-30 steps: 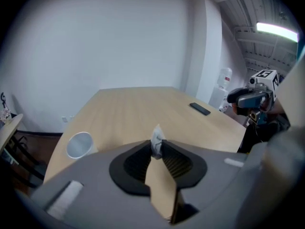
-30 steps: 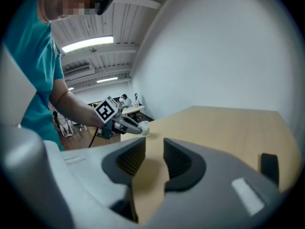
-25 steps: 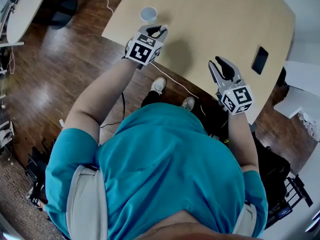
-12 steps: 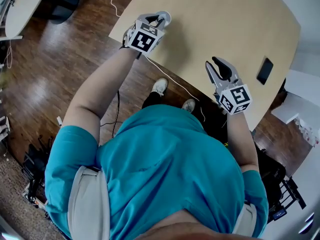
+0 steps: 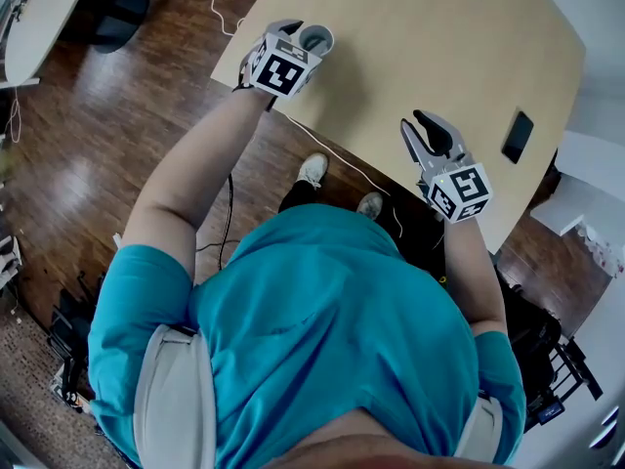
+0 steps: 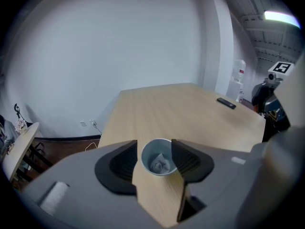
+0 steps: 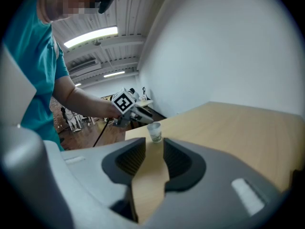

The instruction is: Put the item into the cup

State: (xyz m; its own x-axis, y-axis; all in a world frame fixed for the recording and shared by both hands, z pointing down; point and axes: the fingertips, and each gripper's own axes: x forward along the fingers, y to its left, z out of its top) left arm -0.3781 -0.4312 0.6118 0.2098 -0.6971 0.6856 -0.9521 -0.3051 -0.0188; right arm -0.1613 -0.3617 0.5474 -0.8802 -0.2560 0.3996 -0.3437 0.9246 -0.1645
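Note:
A small pale paper cup [image 6: 158,156] stands near the corner of the light wooden table [image 5: 439,37]. A crumpled greyish item [image 6: 160,164] lies inside it. My left gripper [image 6: 155,149] hovers right over the cup [image 5: 316,38]; its jaws are opening, with the cup's mouth seen between them and nothing pressed by the pads. My right gripper [image 5: 430,130] hangs over the table's near edge, well to the right of the cup. It [image 7: 153,149] is open and empty, and it looks toward the cup [image 7: 155,132] and the left gripper [image 7: 140,112].
A flat black device [image 5: 517,137] lies on the table at the far right, also seen as a device [image 6: 226,103] in the left gripper view. A white cable [image 5: 337,154] runs over the dark wood floor [image 5: 117,145] below the table edge.
My left gripper has moved from beside the cup to right over it. The right gripper has hardly shifted.

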